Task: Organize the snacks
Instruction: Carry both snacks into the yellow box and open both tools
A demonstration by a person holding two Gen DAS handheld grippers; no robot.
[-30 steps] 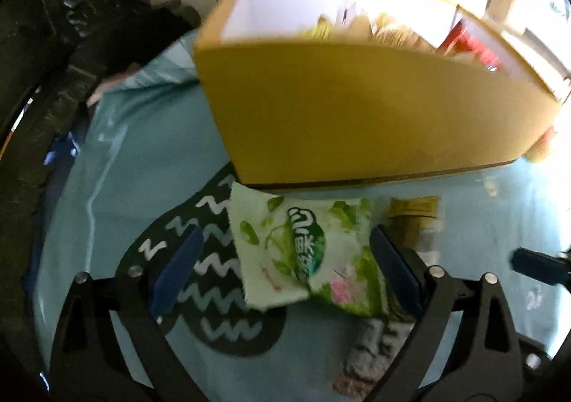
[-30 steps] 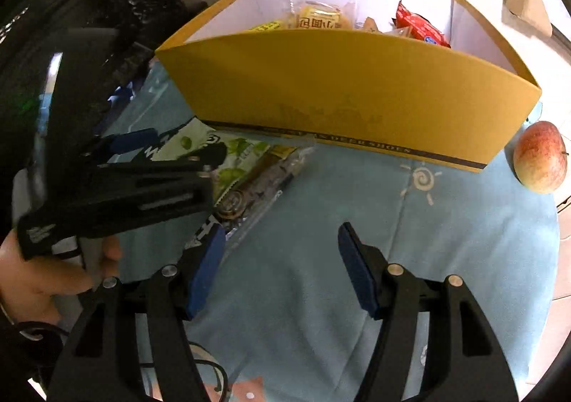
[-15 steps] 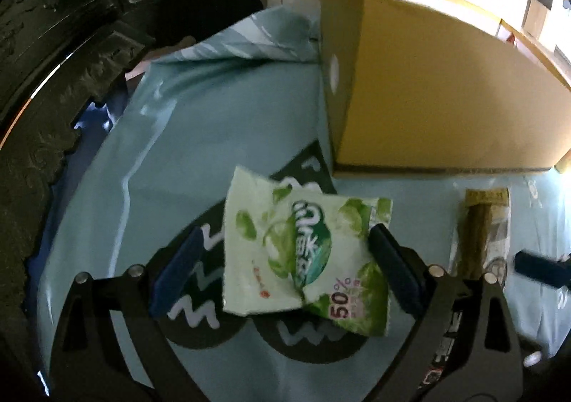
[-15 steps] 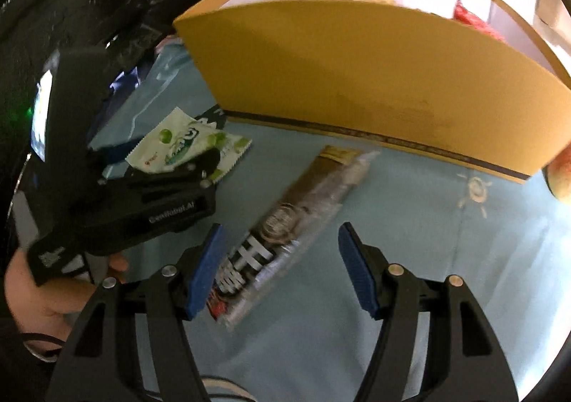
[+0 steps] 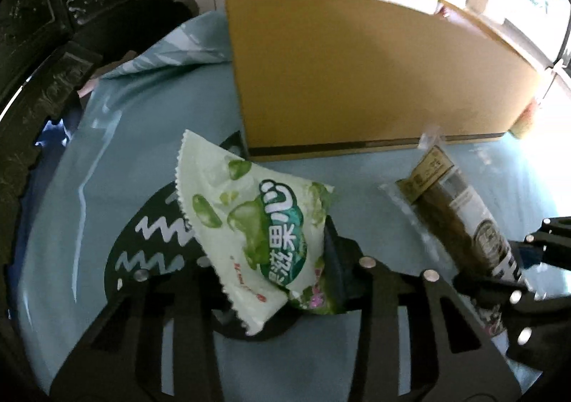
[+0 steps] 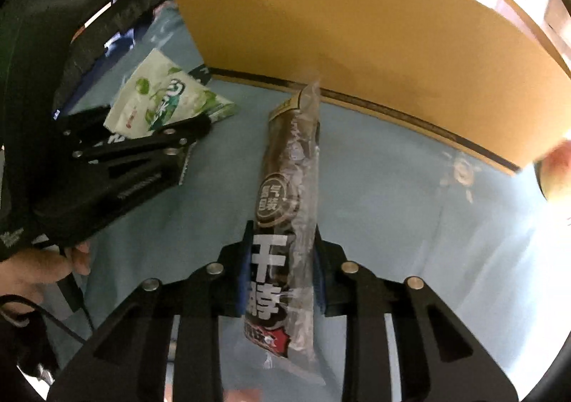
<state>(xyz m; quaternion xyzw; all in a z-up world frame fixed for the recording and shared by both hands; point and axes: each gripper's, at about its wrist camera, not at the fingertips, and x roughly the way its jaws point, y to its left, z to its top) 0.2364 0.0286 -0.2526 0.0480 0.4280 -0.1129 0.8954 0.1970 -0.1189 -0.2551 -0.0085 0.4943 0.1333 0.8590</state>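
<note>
Left wrist view: left gripper (image 5: 271,270) jaws are closing on the green snack packet (image 5: 249,234), pads pressing its lower end from both sides, packet tilting up off the blue tablecloth (image 5: 107,159) with its serrated top edge pointing away from the jaws. Yellow box (image 5: 357,80) is standing ahead of the jaws, just past the packet's far corner, open top facing up. Dark snack stick (image 5: 460,220) is sitting off to the right of these jaws, near end caught in the right gripper (image 5: 514,280), which is showing at the right edge. Black zigzag print on the cloth is lying under and to the left of the jaws. Dark carved furniture (image 5: 46,27) is filling the far left. Right wrist view: right gripper (image 6: 282,277) jaws are closing on the dark snack stick (image 6: 289,195), blue pads clamping its lower part, wrapper running straight ahead from the jaws with its clear far tip near the yellow box (image 6: 357,38) base; cannot tell if it is touching. Left gripper (image 6: 150,141) with the green packet (image 6: 160,98) is showing to the left of these jaws, a hand (image 6: 39,270) gripping its handle. A reddish round fruit (image 6: 556,170) is sitting at the far right, blurred.
</note>
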